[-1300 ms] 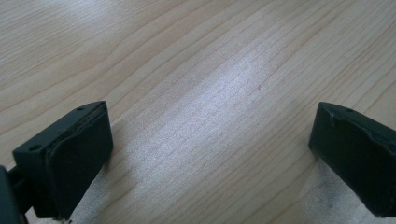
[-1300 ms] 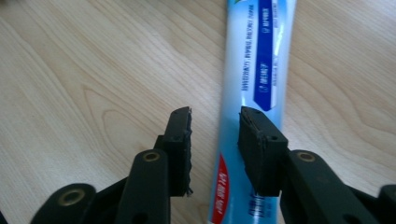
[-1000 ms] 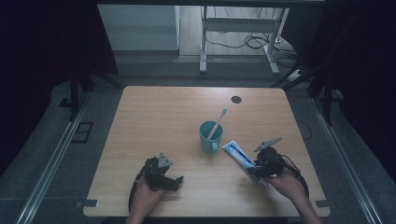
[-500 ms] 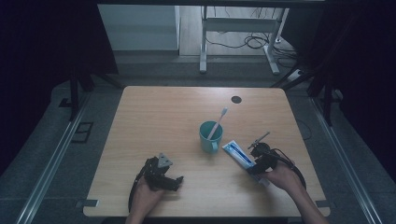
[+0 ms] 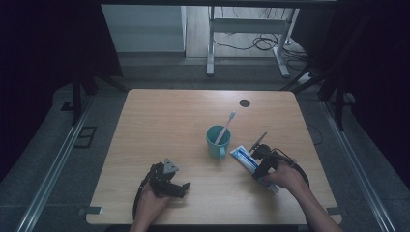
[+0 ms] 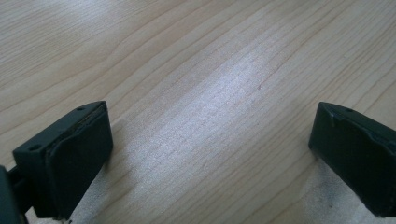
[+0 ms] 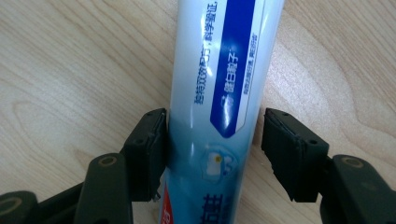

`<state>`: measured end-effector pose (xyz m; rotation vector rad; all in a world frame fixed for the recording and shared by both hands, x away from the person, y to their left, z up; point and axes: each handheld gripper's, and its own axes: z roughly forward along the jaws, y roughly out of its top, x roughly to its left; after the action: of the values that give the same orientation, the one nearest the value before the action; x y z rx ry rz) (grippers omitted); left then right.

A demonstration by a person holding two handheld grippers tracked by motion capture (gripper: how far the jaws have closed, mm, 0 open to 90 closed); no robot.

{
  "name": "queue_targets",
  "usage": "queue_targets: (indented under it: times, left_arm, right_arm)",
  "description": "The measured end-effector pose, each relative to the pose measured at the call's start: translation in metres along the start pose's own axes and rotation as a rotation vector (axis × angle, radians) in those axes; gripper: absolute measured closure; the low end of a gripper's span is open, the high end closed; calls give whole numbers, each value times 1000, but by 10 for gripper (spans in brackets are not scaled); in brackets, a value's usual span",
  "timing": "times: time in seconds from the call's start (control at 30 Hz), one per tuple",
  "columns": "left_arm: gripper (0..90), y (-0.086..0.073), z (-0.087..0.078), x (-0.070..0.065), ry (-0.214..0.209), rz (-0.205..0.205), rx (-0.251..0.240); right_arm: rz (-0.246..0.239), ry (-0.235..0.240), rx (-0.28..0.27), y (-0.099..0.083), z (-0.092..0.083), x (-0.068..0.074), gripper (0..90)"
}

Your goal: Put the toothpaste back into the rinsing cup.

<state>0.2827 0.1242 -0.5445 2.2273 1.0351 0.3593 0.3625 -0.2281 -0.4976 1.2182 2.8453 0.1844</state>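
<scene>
A white and blue toothpaste tube (image 5: 243, 159) lies flat on the wooden table (image 5: 169, 121), right of a teal cup (image 5: 216, 141) that holds a toothbrush (image 5: 226, 126). My right gripper (image 5: 257, 166) straddles the tube (image 7: 219, 70). Its jaws have just been opening; one pad (image 7: 152, 144) touches the tube's side and the other stands a little off it. My left gripper (image 5: 180, 186) rests at the front left with its jaws wide open (image 6: 210, 140) over bare wood.
A small black round mark (image 5: 245, 102) sits near the table's far edge. Beyond the table are a dark floor, a metal desk frame (image 5: 246, 43) and loose cables. Bare wood spreads across the table's left and middle.
My right hand has slid left and down, bringing its jaws over the tube. The left hand, the cup and the tube have stayed put.
</scene>
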Motion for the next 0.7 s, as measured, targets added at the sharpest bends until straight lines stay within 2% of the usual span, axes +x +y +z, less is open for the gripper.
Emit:
queue_targets:
  times: [0.23,0.4,0.7]
  left_arm:
    - [0,0,0,0,0,0,0]
    - [0,0,0,0,0,0,0]
    - [0,0,0,0,0,-1,0]
  right_arm:
    - [-9,7,31,7,5,1,457]
    - [9,0,43,9,4,2,498]
    - [32,6,16,5,-3,1,663]
